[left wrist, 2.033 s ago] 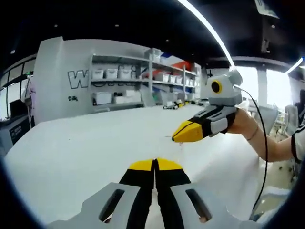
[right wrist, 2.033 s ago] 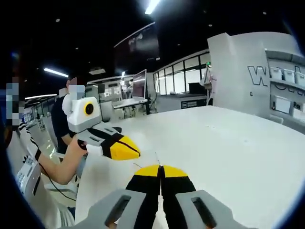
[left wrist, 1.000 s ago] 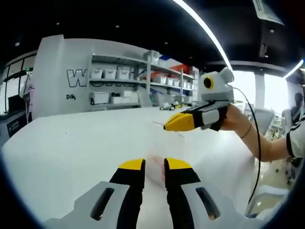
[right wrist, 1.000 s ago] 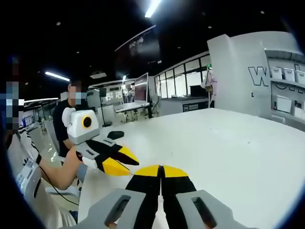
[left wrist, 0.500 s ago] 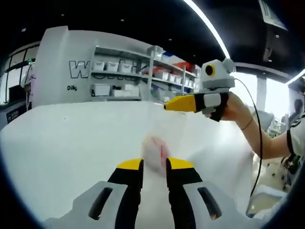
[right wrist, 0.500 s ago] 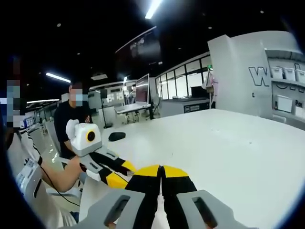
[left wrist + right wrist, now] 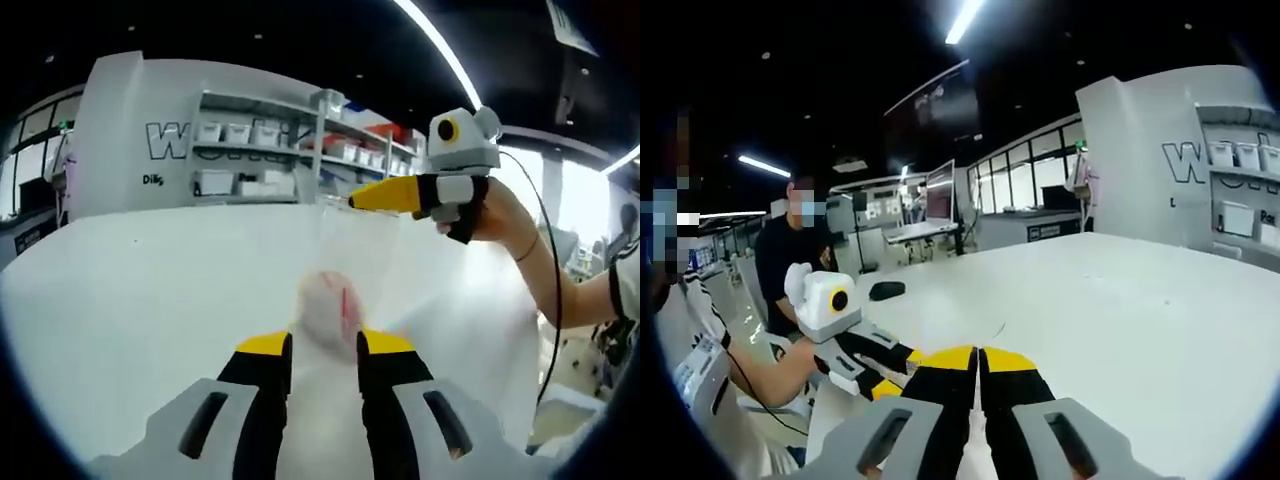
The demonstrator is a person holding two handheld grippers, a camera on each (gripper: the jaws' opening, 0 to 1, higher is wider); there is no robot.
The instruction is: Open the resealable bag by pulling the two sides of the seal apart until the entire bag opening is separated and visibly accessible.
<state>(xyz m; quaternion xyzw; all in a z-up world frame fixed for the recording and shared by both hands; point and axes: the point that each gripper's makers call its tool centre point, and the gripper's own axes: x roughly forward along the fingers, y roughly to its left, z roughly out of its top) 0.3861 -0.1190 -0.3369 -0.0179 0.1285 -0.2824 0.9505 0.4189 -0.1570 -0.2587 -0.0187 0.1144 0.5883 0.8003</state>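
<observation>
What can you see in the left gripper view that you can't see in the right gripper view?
The left gripper view has the clear bag hanging from the right gripper, with something pink inside, and shelves of bins. The right gripper view has a seated person, a dark object on the table and glass-walled offices. Both share the white table and the wall with large lettering.

bag (image 7: 340, 270) betw. left gripper (image 7: 325, 345) & right gripper (image 7: 385, 195) | over table (image 7: 130, 290) | shelves (image 7: 250, 165) behind

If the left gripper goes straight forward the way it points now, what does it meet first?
Probably the clear bag with a pinkish item inside, hanging just beyond the left gripper; depth is uncertain.
</observation>
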